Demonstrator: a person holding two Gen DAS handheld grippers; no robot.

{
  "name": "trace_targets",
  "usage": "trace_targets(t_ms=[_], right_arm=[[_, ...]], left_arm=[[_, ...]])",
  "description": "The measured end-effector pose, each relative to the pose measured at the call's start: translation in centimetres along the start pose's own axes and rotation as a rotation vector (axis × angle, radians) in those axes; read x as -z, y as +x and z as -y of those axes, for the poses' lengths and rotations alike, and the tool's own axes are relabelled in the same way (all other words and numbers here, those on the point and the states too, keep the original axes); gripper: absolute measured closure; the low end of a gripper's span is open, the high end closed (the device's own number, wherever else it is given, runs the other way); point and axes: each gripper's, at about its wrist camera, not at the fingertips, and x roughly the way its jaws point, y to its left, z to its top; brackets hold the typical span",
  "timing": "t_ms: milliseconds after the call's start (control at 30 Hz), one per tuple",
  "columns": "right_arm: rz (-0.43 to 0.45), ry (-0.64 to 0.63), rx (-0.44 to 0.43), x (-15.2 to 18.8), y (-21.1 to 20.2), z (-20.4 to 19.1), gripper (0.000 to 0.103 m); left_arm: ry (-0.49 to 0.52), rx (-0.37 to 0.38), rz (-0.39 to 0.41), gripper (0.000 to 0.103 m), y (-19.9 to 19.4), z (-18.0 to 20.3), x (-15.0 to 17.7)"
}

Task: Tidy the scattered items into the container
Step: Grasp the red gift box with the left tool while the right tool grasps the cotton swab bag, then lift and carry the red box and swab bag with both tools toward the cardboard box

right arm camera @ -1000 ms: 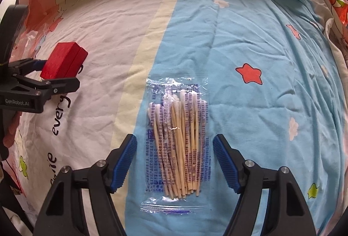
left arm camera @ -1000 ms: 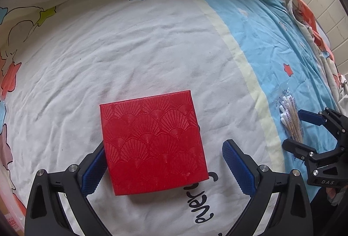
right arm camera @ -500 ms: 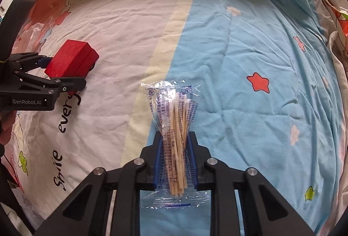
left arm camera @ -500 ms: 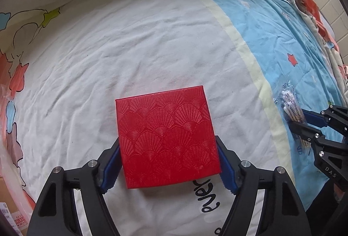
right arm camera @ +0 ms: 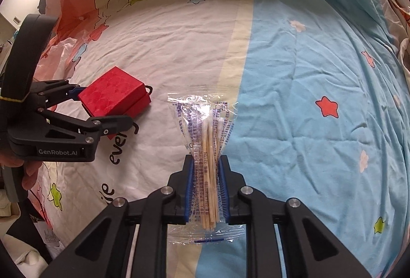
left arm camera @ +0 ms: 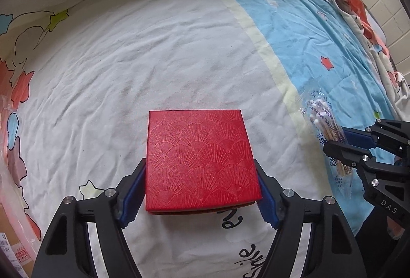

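Note:
A square red box (left arm camera: 202, 157) with an embossed fan pattern sits between the blue pads of my left gripper (left arm camera: 198, 170), which is shut on its two sides. The right wrist view shows the same red box (right arm camera: 115, 93) tilted in the left gripper (right arm camera: 102, 106), low over the white part of the bedsheet. A clear bag of cotton swabs (right arm camera: 205, 129) is pinched at its lower half by my right gripper (right arm camera: 206, 168), which is shut on it. The bag's top fans out above the pads. From the left wrist, the swab bag (left arm camera: 320, 116) and right gripper (left arm camera: 335, 141) are at the far right.
The surface is a wrinkled bedsheet (left arm camera: 153, 47), white on the left and light blue (right arm camera: 307, 98) on the right. A crumpled quilt (left arm camera: 358, 9) lies along the far right. Thin clear plastic (right arm camera: 61, 52) lies at the left edge, and a hand (right arm camera: 15, 162) holds the left gripper.
Both grippers' jaws came together: the left on the red box's sides, the right on the swab bag. The bag, flat before, is now bunched between the pads and raised.

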Motion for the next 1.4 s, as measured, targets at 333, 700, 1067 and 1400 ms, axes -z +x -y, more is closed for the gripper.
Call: trace_targets(t_ms=[333,700,1067,1400], right_arm=[[0.030,-0.006,-0.010,0.1,-1.4,-1.9,0.086],[0.068,-0.018,-0.005,0.6,-4.1,-2.8,0.086],[0.095,-0.048,-0.003,0.9,-6.1,-5.9,0.086],[0.140,-0.104,-0.009,0.0,-8.5,-10.2,0.086]], left_arm=[[0.024,0.002,0.011,0.028,-1.4,1.9,0.4],[0.044,0.007,0.030,0.029,-3.6,3.4,1.5],[0.062,-0.011,0.045,0.029,-6.9,3.1,3.5],[0.030,-0.035,0.103,0.029,-11.6,0.8,5.2]])
